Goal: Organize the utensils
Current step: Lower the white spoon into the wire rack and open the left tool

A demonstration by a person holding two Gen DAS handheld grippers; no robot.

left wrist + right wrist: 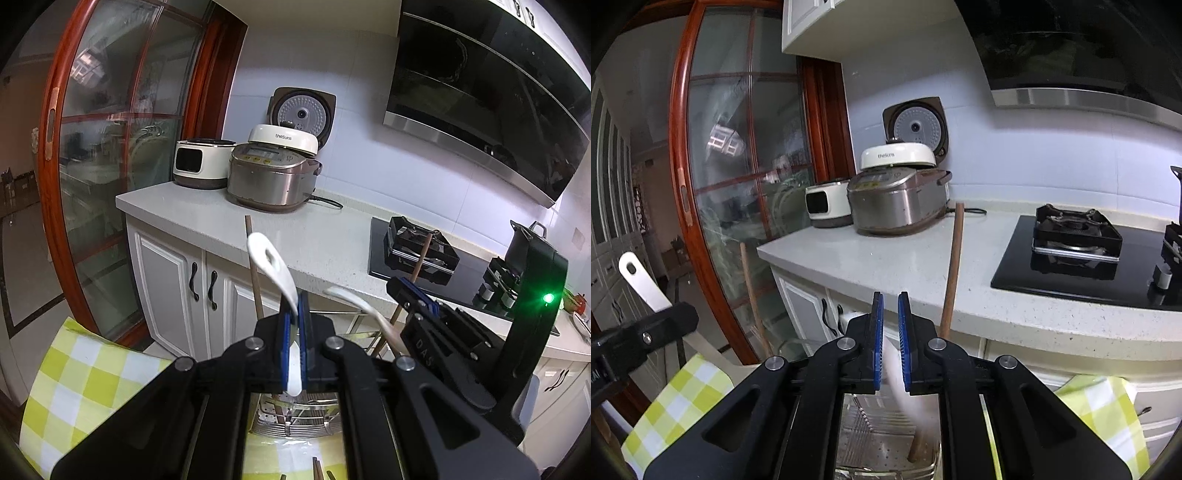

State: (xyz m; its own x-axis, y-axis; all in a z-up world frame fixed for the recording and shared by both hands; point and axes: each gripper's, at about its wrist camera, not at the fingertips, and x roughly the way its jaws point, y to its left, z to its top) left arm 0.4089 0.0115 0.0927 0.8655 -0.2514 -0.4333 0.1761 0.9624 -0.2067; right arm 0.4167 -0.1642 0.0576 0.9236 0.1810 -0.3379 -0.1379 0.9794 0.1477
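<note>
My left gripper (pixel 294 306) is shut on a white spoon (pixel 269 258), whose holed handle sticks up past the pads. Below it stands a metal utensil rack (pixel 295 424) with brown chopsticks (pixel 255 269) upright in it. In the right wrist view my right gripper (pixel 890 306) shows a narrow gap between its blue pads. A second white spoon (pixel 908 391) is blurred there, slipping down toward the rack (pixel 879 454) beside an upright chopstick (pixel 951 277). The left wrist view shows that spoon (pixel 354 299) tilted beside the right gripper (pixel 415 295).
The rack sits on a green-and-white checked cloth (pixel 85 369). Behind it is a grey counter (pixel 886 258) with two rice cookers (pixel 897 203), a black gas hob (pixel 1075 236) and a range hood (pixel 480 92). A red-framed glass door (pixel 110 147) stands at the left.
</note>
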